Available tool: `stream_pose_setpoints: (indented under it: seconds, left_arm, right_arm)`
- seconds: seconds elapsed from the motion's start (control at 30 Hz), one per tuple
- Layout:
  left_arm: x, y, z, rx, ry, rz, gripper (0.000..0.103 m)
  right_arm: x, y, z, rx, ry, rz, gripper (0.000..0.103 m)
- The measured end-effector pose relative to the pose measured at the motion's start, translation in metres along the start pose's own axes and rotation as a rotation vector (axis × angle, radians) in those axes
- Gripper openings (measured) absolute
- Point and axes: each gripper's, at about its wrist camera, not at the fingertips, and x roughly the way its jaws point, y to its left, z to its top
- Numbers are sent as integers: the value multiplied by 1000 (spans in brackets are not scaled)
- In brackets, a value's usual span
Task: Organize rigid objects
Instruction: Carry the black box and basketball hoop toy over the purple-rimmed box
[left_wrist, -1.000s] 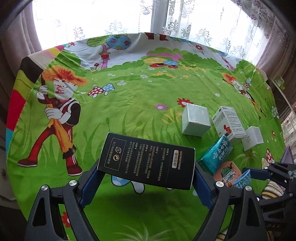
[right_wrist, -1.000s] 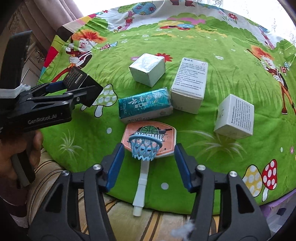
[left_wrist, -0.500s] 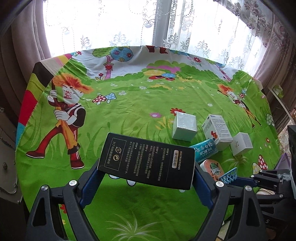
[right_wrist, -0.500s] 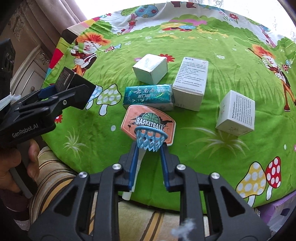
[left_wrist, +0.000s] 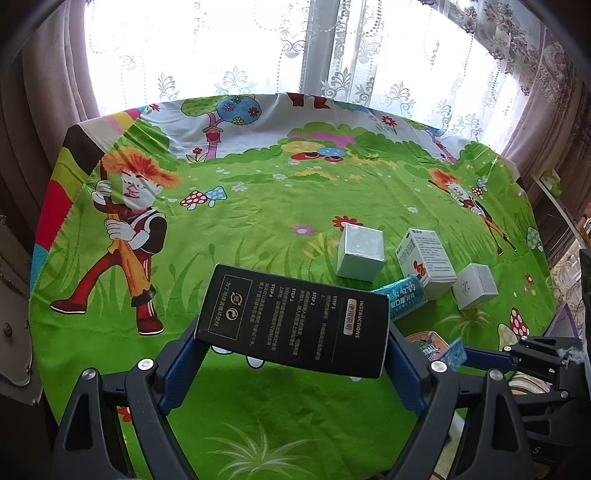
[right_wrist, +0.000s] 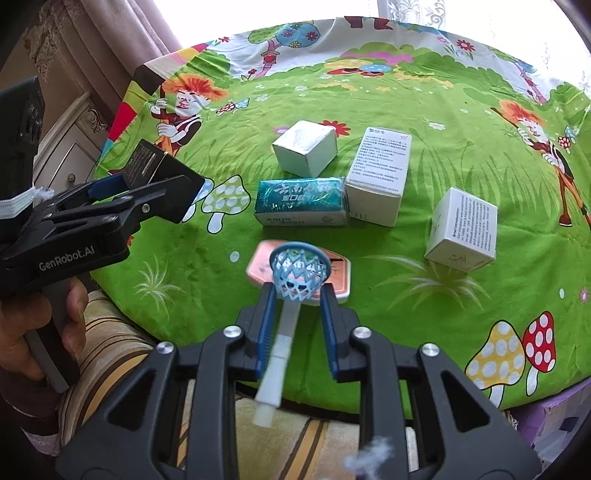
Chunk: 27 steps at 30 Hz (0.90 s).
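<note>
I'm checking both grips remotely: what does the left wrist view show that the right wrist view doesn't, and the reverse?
Only the left wrist view: the printed instructions face of the black box, clamped between the left gripper pads, and the lace-curtained window.

Only the right wrist view: the toy basketball hoop's white pole between the right gripper jaws, which are opening with visible gaps either side, and the hand holding the left gripper.

Both: the teal toothpaste box, three white boxes, the orange backboard and the green cartoon tablecloth.
</note>
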Motion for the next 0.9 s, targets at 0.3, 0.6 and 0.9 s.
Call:
stream_pose_setpoints:
  seconds: [0.3,0.6,0.9]
  left_arm:
    - [0,-3,-1,11,-1,-5,89]
    - [-3,-8,0,21,-9,-15,89]
    - [-23,-30,4,37,-38,-38,89]
  right_arm:
    - [3,8,1,-48,3,-34,56]
    - [14,8,5,-52,31,-22,37]
    - [-20,0,-3,-30,-74,-16,37]
